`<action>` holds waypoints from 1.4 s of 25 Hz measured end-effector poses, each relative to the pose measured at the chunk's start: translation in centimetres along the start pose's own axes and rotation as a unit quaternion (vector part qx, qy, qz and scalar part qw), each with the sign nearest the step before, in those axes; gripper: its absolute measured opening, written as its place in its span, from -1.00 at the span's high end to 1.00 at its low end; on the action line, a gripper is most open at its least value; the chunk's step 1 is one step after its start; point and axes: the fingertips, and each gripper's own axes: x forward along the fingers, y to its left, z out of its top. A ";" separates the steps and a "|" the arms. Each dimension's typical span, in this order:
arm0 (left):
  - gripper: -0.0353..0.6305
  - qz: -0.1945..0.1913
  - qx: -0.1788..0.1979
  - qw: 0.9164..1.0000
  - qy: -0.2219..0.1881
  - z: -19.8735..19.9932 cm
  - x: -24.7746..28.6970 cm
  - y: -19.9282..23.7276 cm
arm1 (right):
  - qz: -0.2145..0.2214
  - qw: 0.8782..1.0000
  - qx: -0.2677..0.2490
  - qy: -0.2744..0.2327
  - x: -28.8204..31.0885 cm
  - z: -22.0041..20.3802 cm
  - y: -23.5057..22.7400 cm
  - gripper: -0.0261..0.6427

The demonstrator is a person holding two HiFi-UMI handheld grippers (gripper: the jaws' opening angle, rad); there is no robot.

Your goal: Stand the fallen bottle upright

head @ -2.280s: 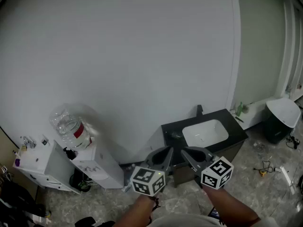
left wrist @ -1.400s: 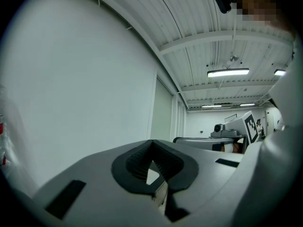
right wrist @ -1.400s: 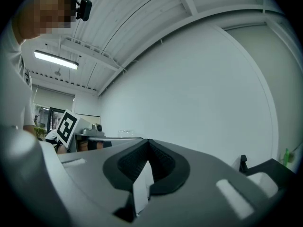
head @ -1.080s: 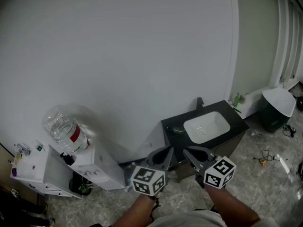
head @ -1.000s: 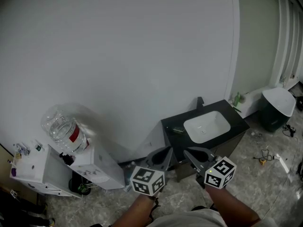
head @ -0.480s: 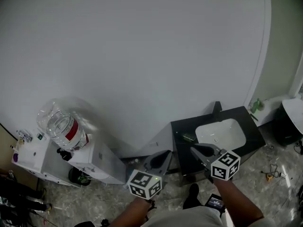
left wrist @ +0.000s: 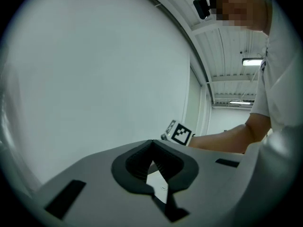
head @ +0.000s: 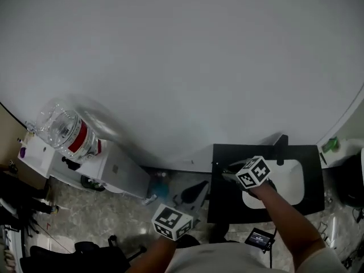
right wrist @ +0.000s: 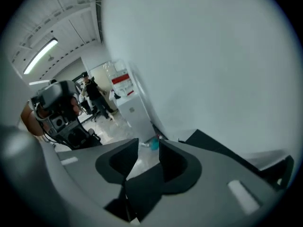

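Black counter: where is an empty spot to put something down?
On the black counter, the strip left of the white sink looks bare; the right gripper, jaws opening and empty, hangs above it. Around the faucet at the back it is tighter.

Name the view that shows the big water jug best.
The head view: the water jug sits whole on the white dispenser, its red label clear. The right gripper view shows it small and far off, beyond the jaws. The left gripper view does not show it.
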 end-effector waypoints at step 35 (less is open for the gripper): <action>0.88 0.034 -0.079 0.994 0.068 -4.6 0.2 13.8 | -0.027 0.979 -0.013 0.202 17.1 -6.8 -14.1 0.55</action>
